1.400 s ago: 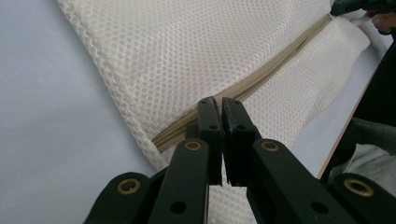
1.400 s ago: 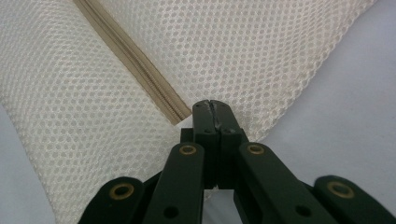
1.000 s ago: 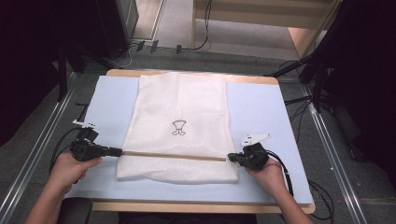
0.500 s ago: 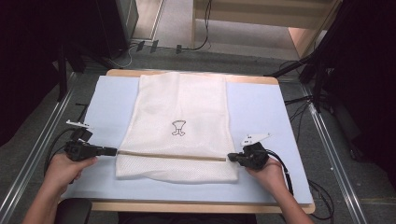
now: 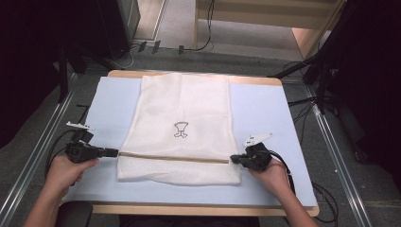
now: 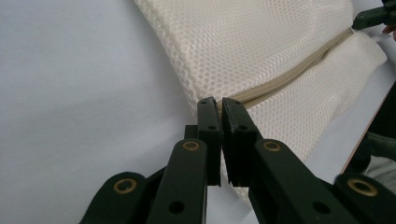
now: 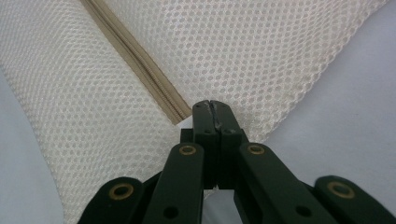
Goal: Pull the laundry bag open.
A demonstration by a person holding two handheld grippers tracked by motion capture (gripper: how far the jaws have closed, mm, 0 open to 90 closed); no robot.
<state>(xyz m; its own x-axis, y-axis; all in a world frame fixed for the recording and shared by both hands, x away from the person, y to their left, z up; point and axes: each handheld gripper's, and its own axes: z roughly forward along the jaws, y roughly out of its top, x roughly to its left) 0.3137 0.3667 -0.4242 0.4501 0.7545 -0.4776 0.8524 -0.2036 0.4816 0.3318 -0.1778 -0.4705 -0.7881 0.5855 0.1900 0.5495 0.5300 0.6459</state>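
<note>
Backed off left, left gripper (image 5: 113, 152) now barely cracked open with nothing pinched, just beside bag (image 5: 182, 132) lying flat mid-mat (image 5: 265, 109), right gripper (image 5: 235, 160) clamped tight at zip (image 5: 172, 157) end, so could easily bunch mesh if tugged one-sided.

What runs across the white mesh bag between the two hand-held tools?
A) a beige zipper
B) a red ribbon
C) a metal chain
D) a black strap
A: a beige zipper crosses the white mesh bag from the left tool to the right tool; its teeth show in the right gripper view.
</note>
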